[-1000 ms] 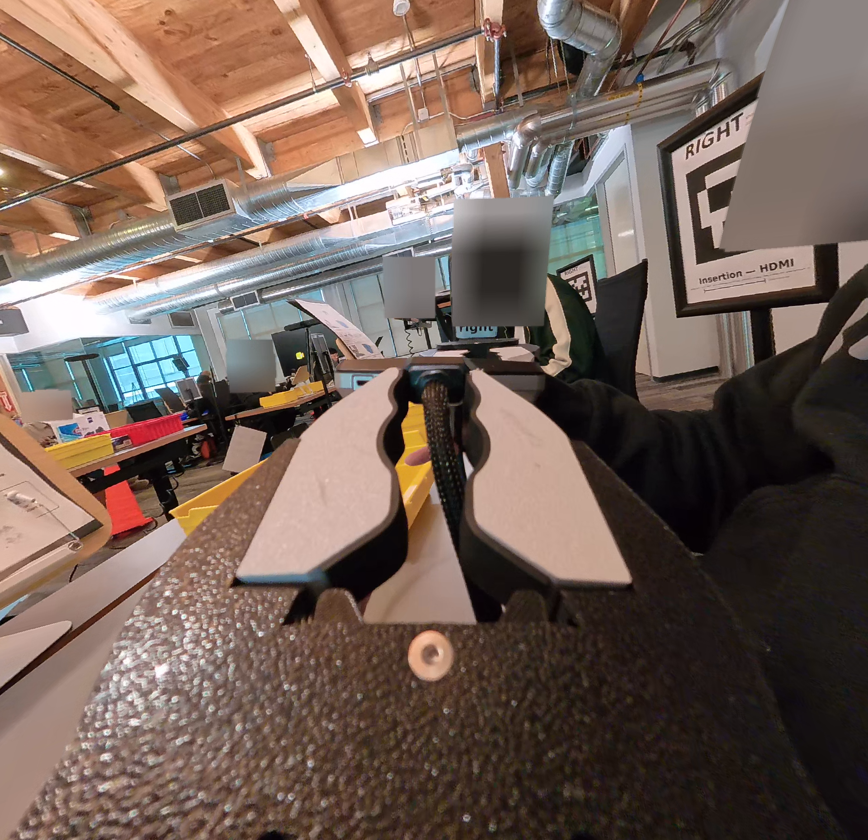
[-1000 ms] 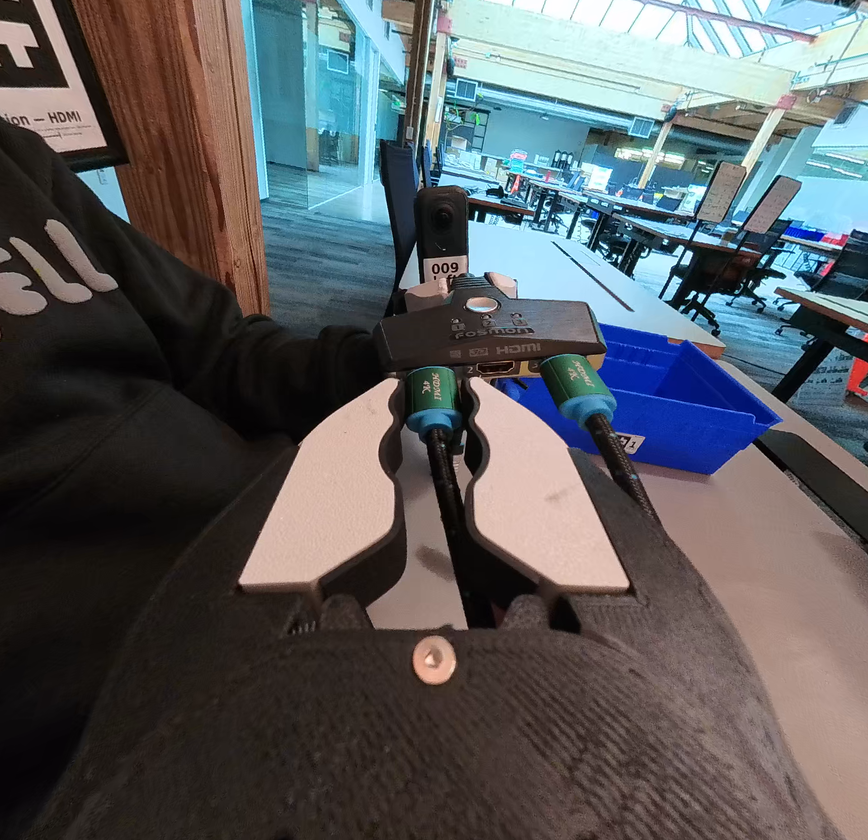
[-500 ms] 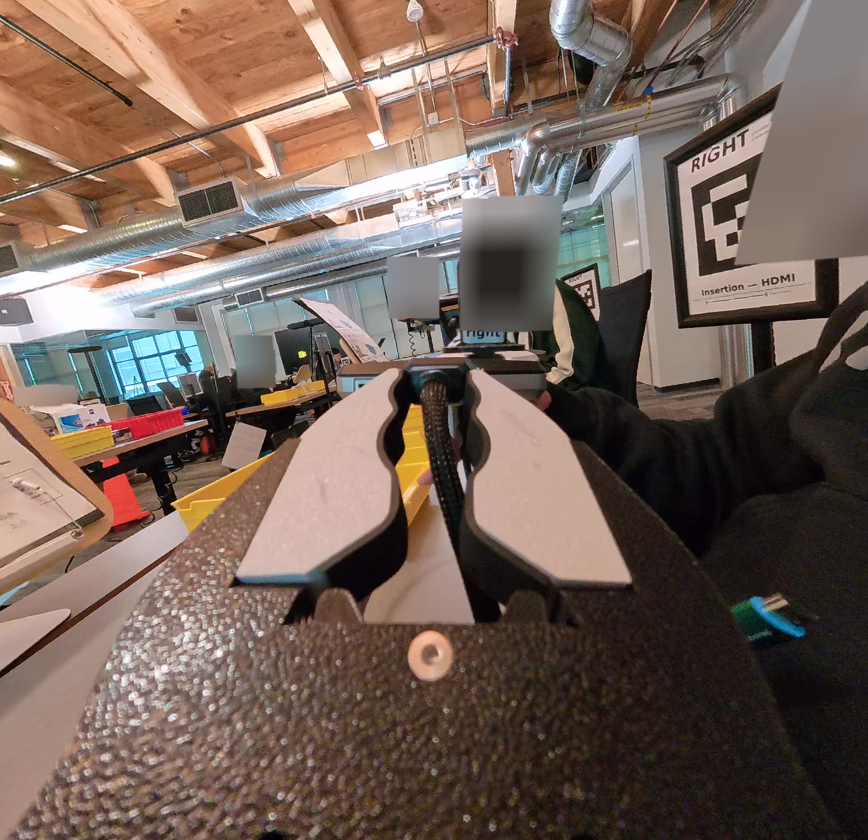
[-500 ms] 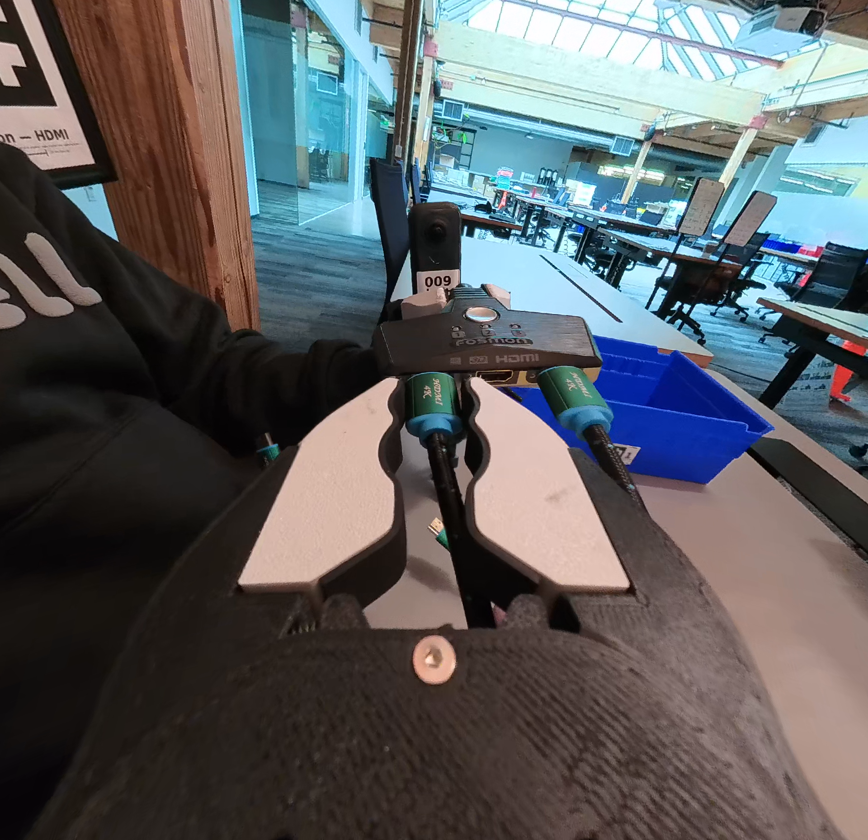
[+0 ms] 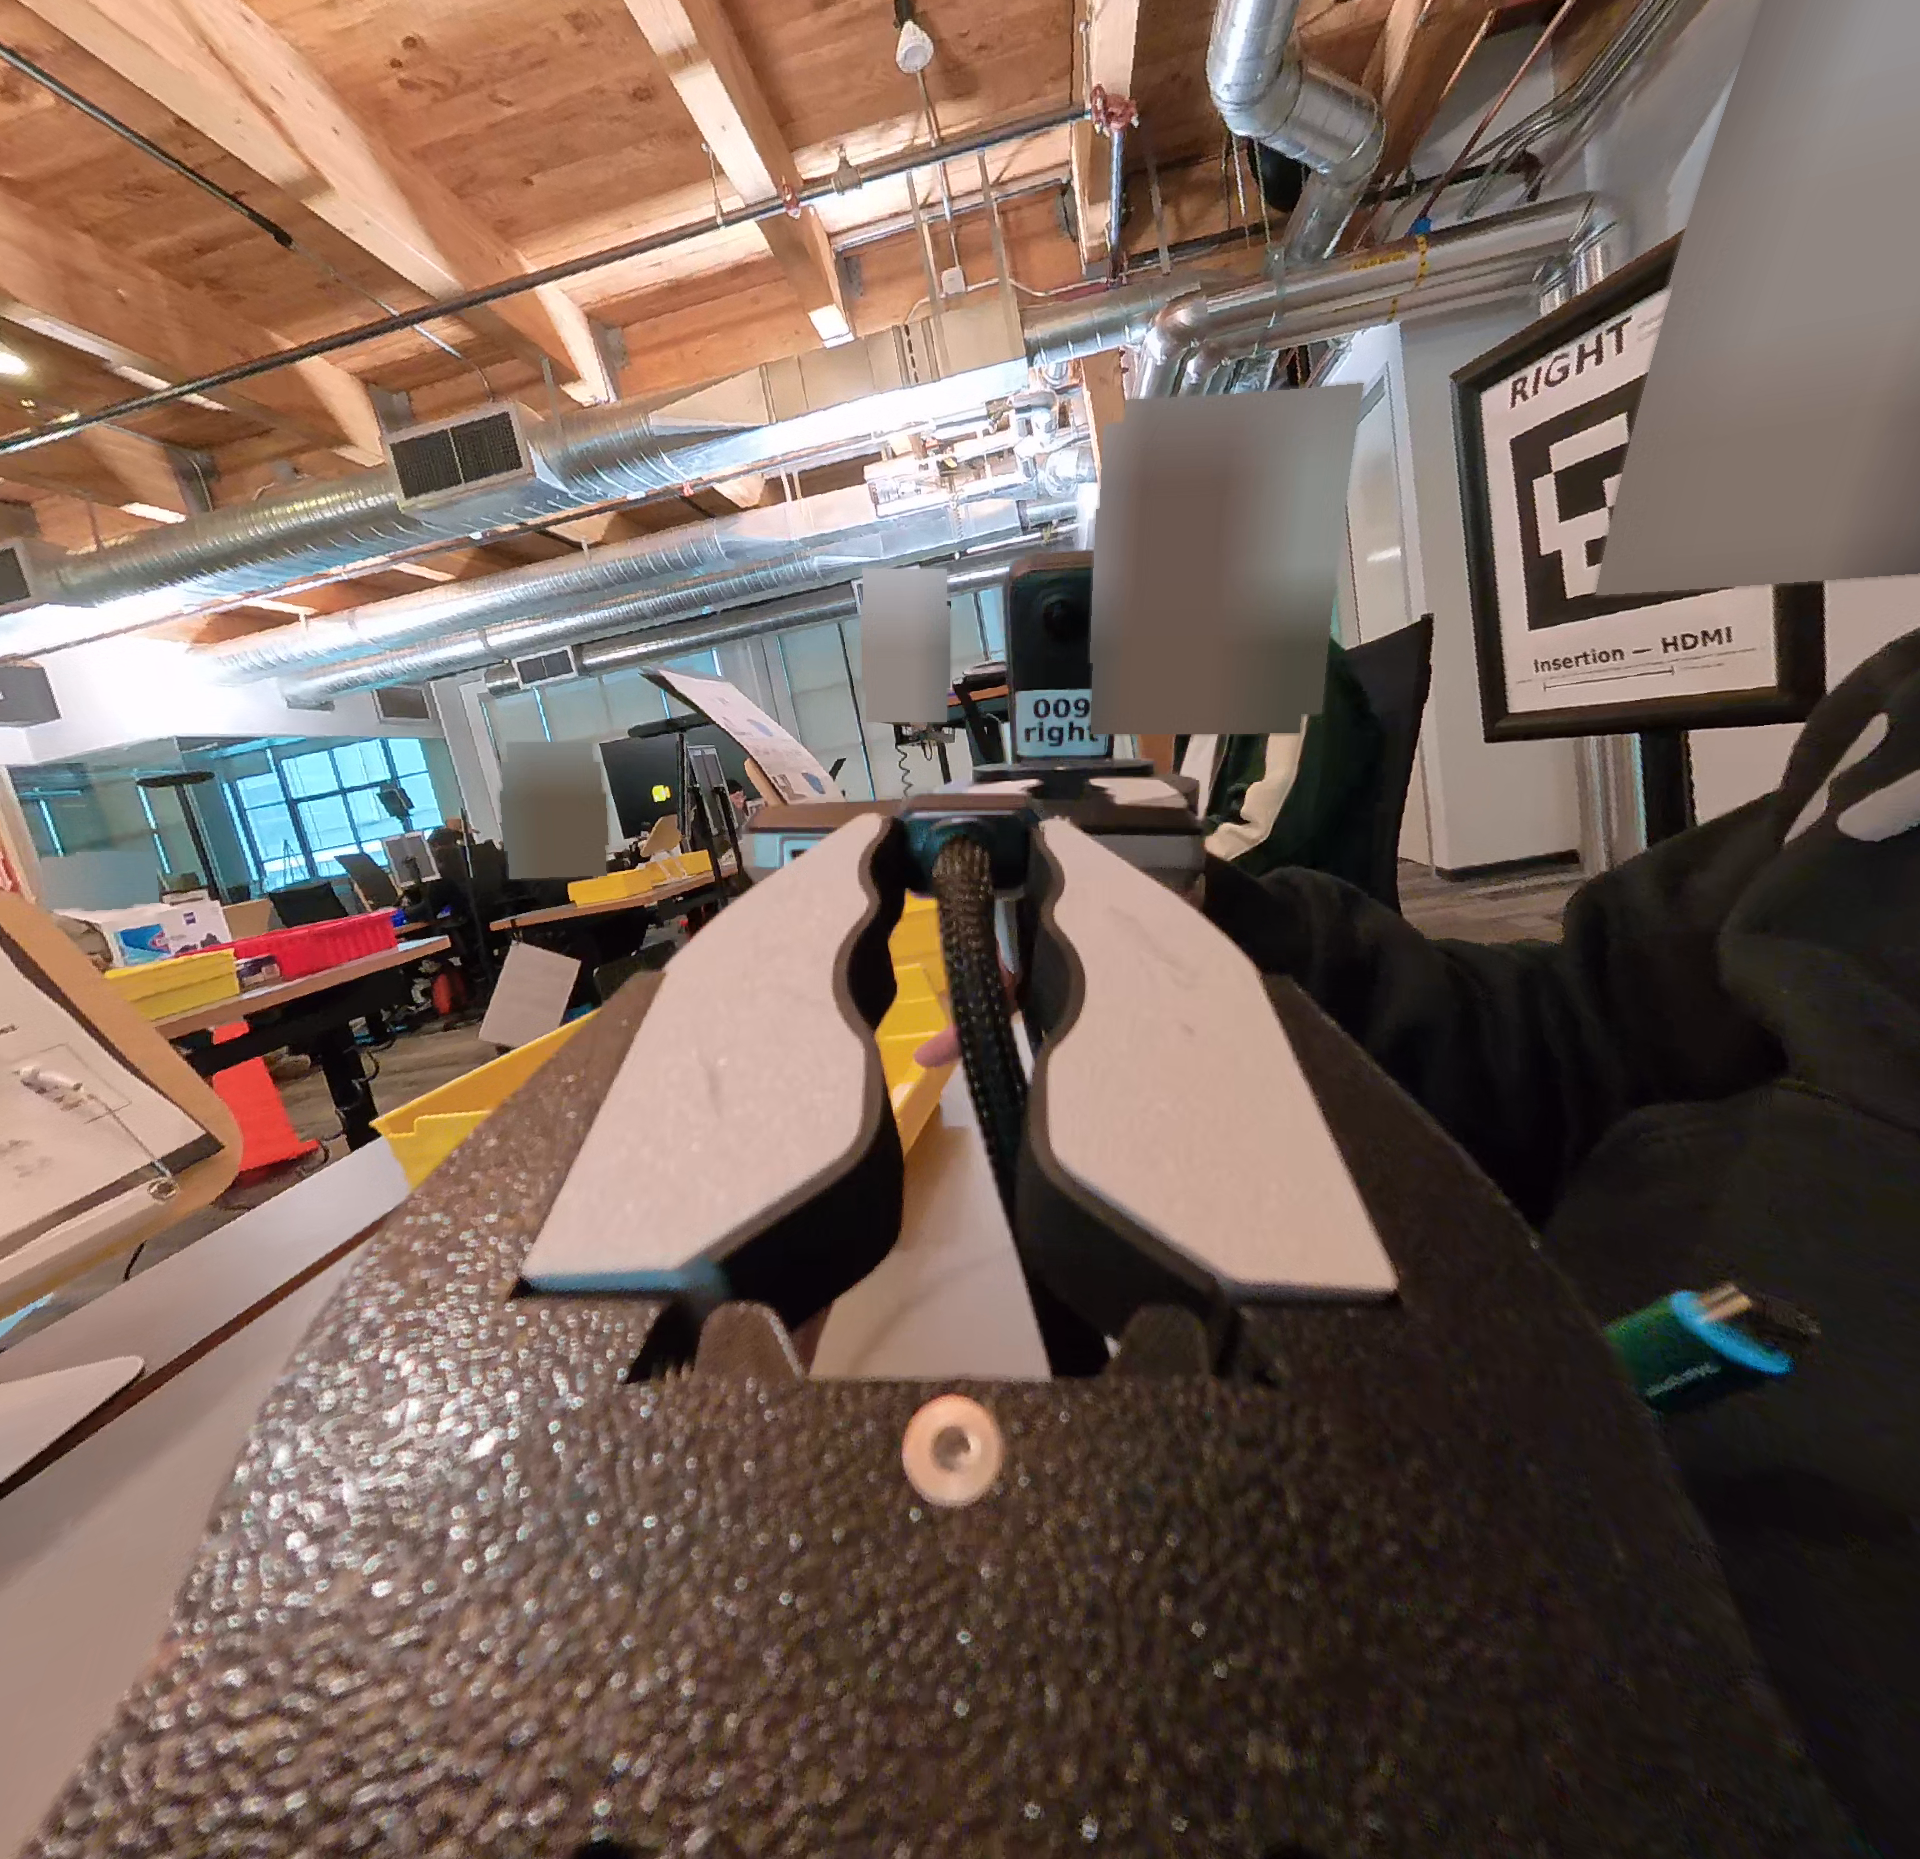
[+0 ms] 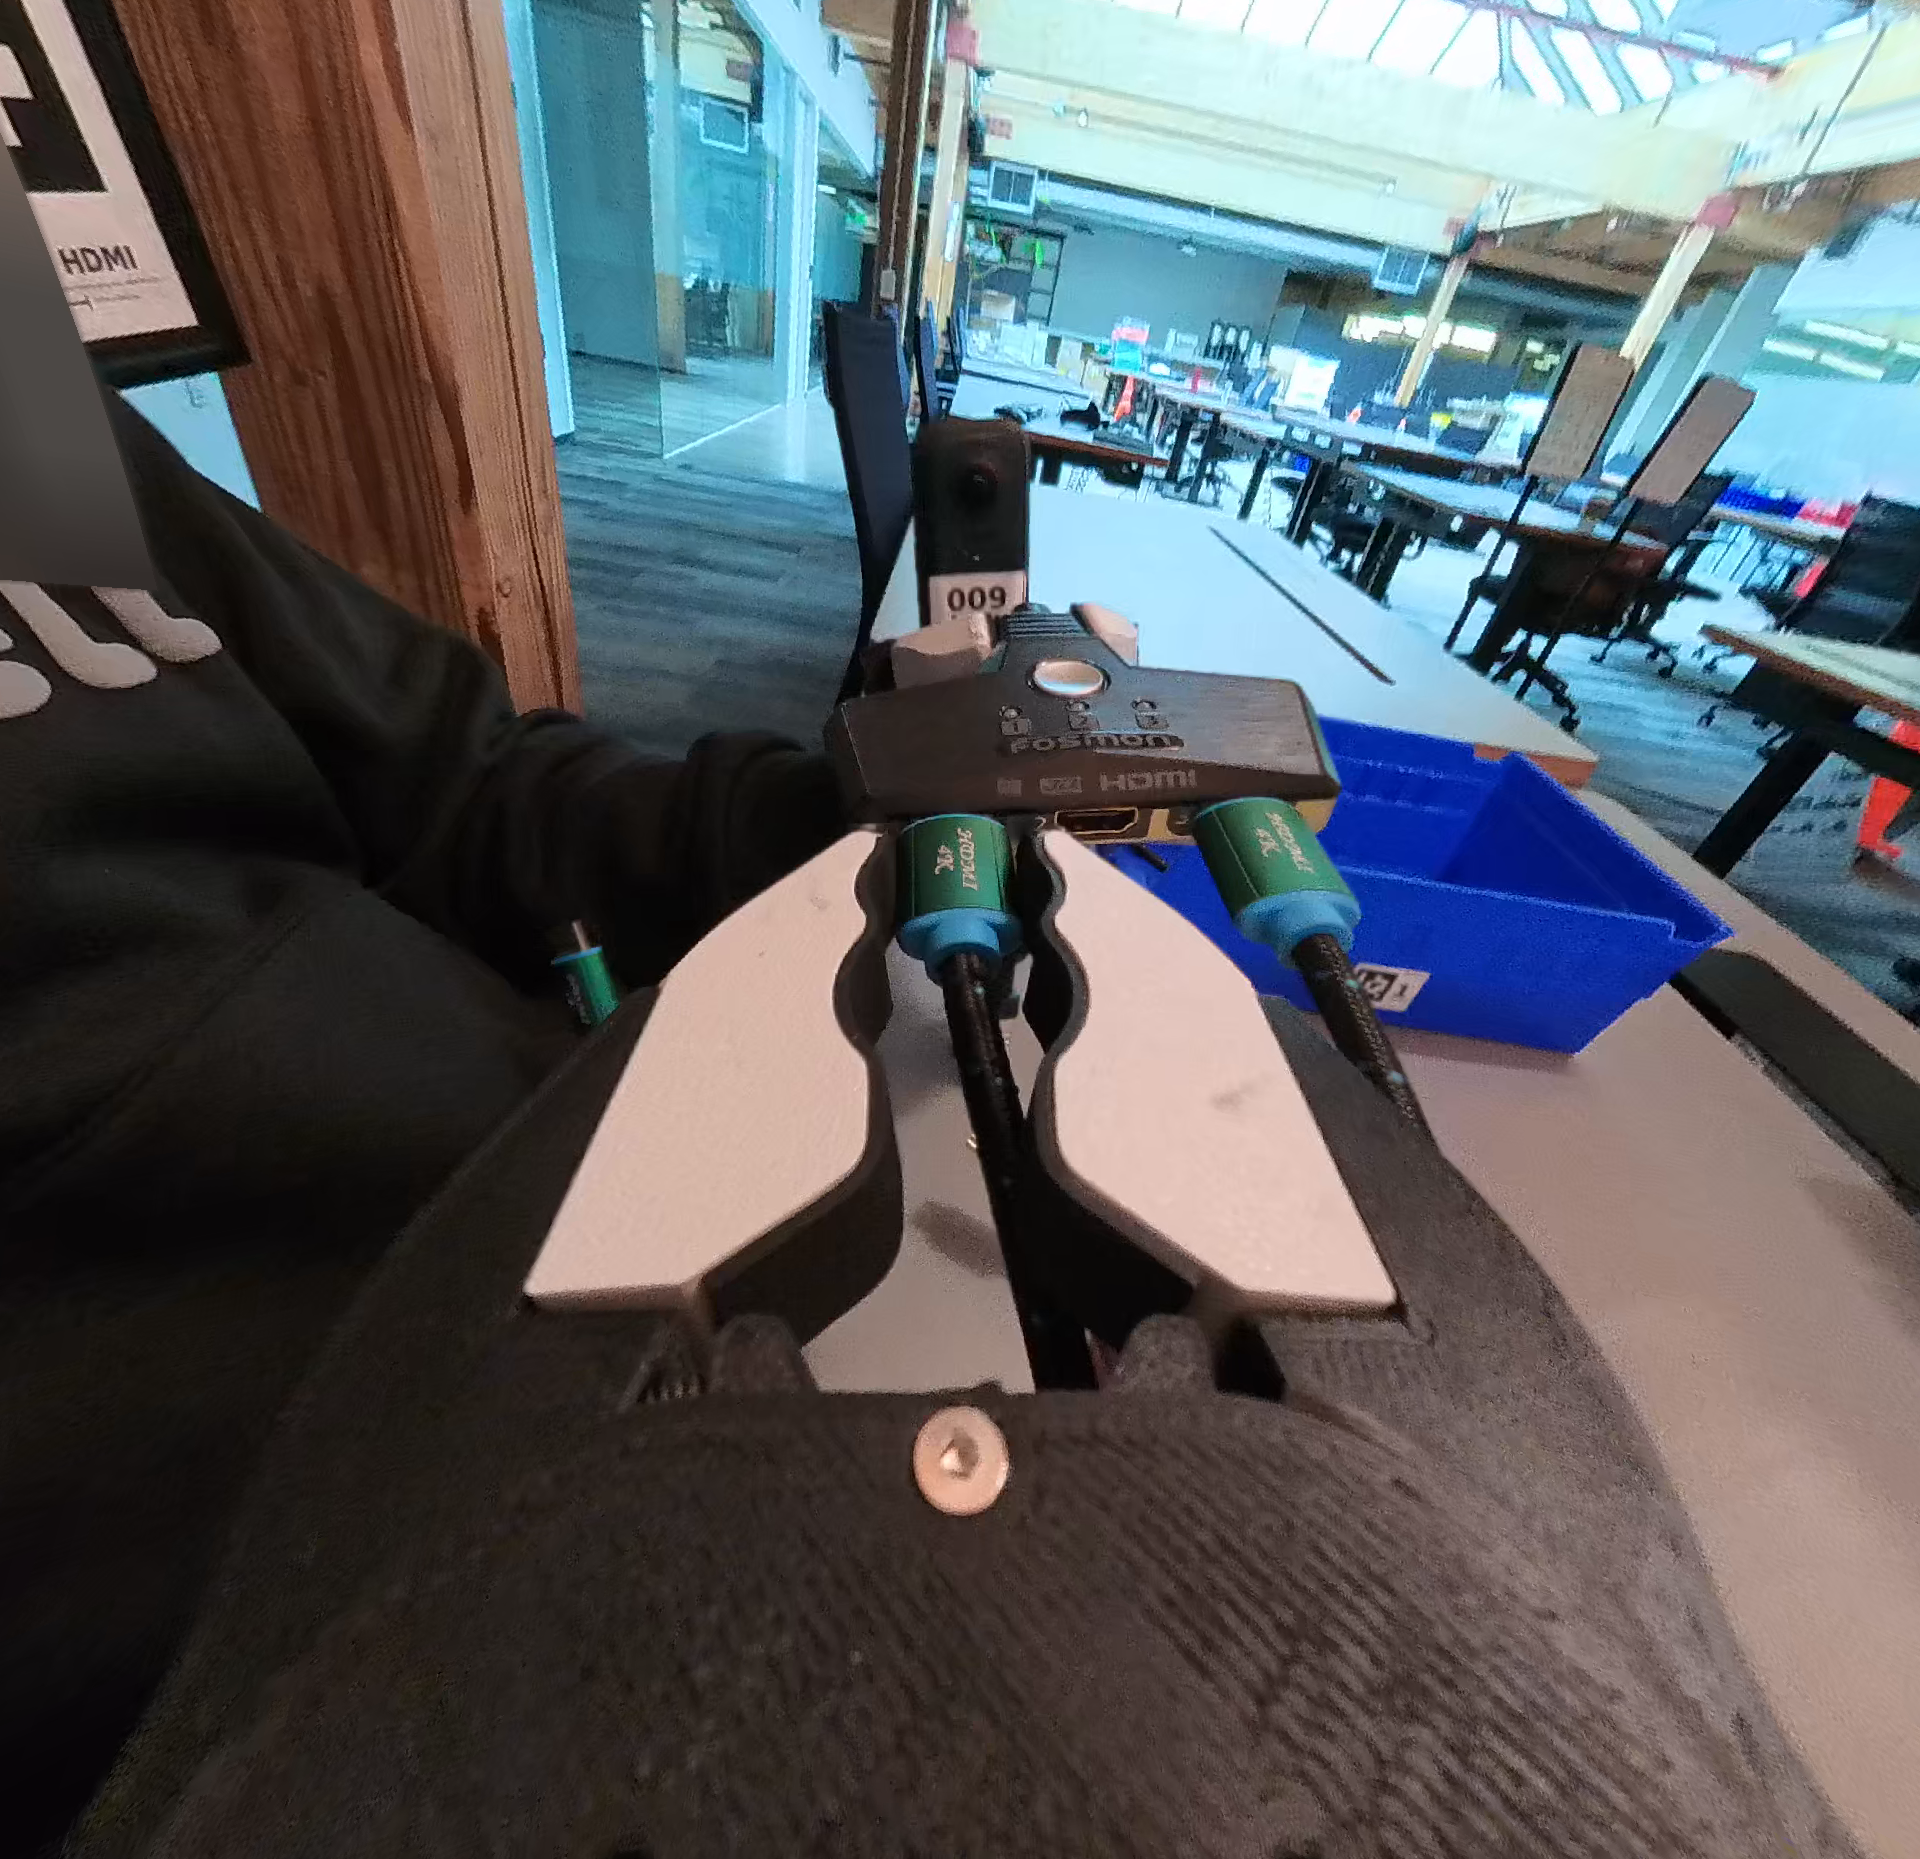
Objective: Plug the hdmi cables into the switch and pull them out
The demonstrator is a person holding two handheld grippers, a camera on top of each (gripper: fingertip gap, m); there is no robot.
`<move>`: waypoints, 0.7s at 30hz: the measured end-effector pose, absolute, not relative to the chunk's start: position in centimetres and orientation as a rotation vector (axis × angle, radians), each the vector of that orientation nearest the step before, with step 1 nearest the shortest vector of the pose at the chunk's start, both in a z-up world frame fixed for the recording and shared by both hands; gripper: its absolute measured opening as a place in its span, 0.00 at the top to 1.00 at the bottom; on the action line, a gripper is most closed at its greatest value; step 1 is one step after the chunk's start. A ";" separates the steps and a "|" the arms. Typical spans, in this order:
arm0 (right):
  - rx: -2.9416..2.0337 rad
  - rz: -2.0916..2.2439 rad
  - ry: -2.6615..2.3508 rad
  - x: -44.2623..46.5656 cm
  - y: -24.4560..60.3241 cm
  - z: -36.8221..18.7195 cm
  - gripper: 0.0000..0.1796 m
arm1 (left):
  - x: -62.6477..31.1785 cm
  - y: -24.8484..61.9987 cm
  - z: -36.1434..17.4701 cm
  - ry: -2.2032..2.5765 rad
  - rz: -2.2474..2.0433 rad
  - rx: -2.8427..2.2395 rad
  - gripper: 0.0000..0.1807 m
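Note:
The black HDMI switch is held in the air between both grippers. My right gripper is shut on a green HDMI plug seated in the switch's left port. A second green plug sits in the right port, and the middle port is open. My left gripper is shut on the braided cable's plug at the switch's far side. A loose green plug hangs by the person's dark sleeve in the left wrist view and in the right wrist view.
A blue bin stands on the grey table just behind the switch. A yellow bin lies under the left gripper. The person's dark sleeve is at the right. A wooden post and a framed sign stand close by.
Both grippers have kept their hold while the switch and hands shifted slightly. A loose green plug has swung into view beside the sleeve in both views.

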State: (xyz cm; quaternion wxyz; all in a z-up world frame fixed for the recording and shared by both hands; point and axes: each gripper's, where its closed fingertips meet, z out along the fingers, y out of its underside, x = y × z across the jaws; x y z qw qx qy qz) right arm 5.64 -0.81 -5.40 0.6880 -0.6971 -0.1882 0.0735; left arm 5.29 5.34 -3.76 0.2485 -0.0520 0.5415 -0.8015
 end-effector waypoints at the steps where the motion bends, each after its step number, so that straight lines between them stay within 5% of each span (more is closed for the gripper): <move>1: -1.578 0.167 -0.415 5.6 -0.8 -5.3 0.87 | 5.2 5.3 -3.7 1.491 -2.176 -0.142 0.88; 21: -1.772 0.023 -0.505 5.2 -1.8 -6.7 0.87 | 4.7 4.5 -5.3 1.712 -2.016 -0.116 0.87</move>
